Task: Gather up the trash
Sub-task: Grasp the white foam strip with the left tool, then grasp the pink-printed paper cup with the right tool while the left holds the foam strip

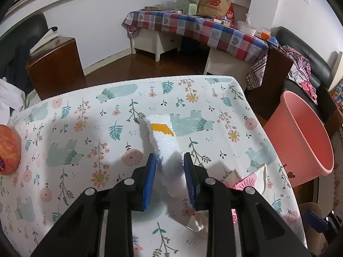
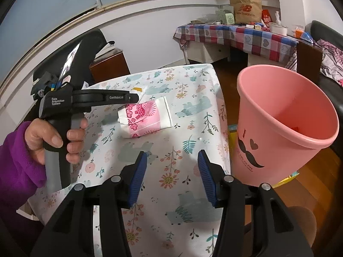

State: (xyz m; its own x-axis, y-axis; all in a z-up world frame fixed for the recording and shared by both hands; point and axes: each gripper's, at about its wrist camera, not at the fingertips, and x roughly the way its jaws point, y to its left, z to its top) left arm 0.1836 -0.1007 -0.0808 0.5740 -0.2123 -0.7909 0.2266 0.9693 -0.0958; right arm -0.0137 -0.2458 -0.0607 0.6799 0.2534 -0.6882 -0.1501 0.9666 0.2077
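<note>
White foam block between the left gripper pads — seemingly pinched; right gripper spread, empty.

White walls, wood floor, checkered-cloth table, dark armchair.

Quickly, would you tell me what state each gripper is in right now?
Left gripper: closed on the white styrofoam block with a yellow sticker.
Right gripper: open, holding nothing.

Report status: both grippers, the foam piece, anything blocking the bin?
Left gripper astride white foam piece, pads not clearly pressing. Right gripper open, empty. Pink bin beside table, unobstructed; pink wrapper still on table.
</note>
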